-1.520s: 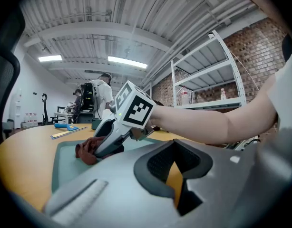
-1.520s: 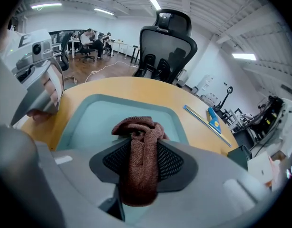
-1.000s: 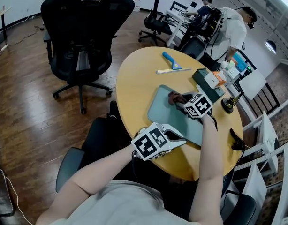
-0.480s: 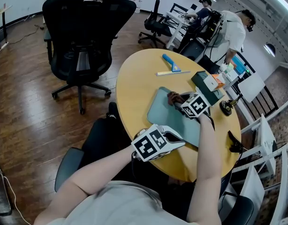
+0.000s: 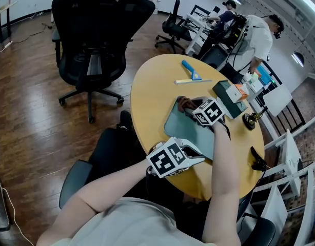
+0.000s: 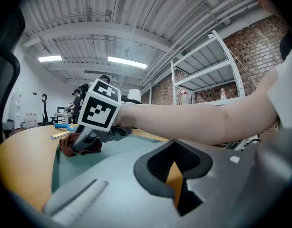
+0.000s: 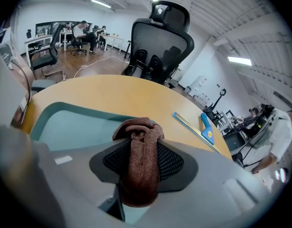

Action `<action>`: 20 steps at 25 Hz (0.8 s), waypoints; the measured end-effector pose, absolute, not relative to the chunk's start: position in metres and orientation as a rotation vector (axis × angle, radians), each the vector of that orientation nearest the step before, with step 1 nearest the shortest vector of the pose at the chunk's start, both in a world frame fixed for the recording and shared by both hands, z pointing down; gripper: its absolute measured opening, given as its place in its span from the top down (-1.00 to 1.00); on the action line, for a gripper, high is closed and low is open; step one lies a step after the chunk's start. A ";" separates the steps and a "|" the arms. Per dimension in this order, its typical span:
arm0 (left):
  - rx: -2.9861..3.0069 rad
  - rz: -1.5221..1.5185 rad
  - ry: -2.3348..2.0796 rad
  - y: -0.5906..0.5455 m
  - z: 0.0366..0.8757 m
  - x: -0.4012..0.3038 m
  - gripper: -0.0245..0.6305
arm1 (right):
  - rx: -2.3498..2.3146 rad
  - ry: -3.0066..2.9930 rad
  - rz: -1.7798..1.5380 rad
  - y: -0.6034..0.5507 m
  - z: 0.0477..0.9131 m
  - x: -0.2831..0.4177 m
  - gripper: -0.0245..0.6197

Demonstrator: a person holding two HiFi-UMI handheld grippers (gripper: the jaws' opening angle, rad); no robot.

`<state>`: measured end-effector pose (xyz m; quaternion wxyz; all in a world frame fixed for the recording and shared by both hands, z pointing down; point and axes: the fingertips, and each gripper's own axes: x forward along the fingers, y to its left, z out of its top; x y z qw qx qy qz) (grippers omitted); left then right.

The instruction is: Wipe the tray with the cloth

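A teal tray (image 5: 180, 129) lies on the round yellow table (image 5: 152, 91). My right gripper (image 5: 191, 108) is shut on a reddish-brown cloth (image 5: 184, 103) and presses it down near the tray's far left corner. In the right gripper view the cloth (image 7: 136, 127) is bunched between the jaws of the right gripper (image 7: 141, 170), over the tray (image 7: 70, 122). My left gripper (image 5: 196, 155) rests at the tray's near edge. Its jaws are shut with nothing seen between them. The left gripper view looks across the tray (image 6: 103, 158) to the cloth (image 6: 67, 145).
A blue-handled scraper (image 5: 191, 72) and a ruler (image 5: 192, 81) lie at the table's far side. A dark green box (image 5: 229, 95) stands to the tray's right. A black office chair (image 5: 98, 29) is beyond the table. People (image 5: 255, 35) work at the back right.
My right gripper has slid the cloth along the tray toward its far left corner. The left gripper has stayed at the tray's near edge.
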<state>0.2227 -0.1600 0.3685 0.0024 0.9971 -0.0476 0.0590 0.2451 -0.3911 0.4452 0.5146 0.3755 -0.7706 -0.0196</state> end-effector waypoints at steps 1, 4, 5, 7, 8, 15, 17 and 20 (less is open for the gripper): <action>3.128 0.183 -0.148 -0.160 0.369 0.223 0.92 | 0.902 -1.853 -0.045 -0.392 0.446 0.244 0.44; 3.131 0.183 -0.150 -0.158 0.368 0.223 0.92 | 0.886 -1.849 -0.048 -0.386 0.447 0.240 0.44; 3.134 0.185 -0.154 -0.158 0.369 0.222 0.92 | 0.877 -1.855 -0.050 -0.382 0.446 0.237 0.44; 3.134 0.188 -0.158 -0.159 0.369 0.221 0.92 | 0.848 -1.877 -0.051 -0.371 0.444 0.228 0.44; 3.131 0.188 -0.156 -0.158 0.369 0.221 0.92 | 0.830 -1.890 -0.049 -0.366 0.445 0.223 0.44; 3.125 0.188 -0.151 -0.159 0.368 0.220 0.92 | 0.733 -1.918 -0.079 -0.331 0.445 0.191 0.44; 3.124 0.186 -0.149 -0.159 0.369 0.220 0.93 | 0.714 -1.920 -0.089 -0.322 0.445 0.185 0.44; 3.120 0.187 -0.145 -0.159 0.369 0.221 0.92 | 0.685 -1.928 -0.094 -0.310 0.446 0.178 0.44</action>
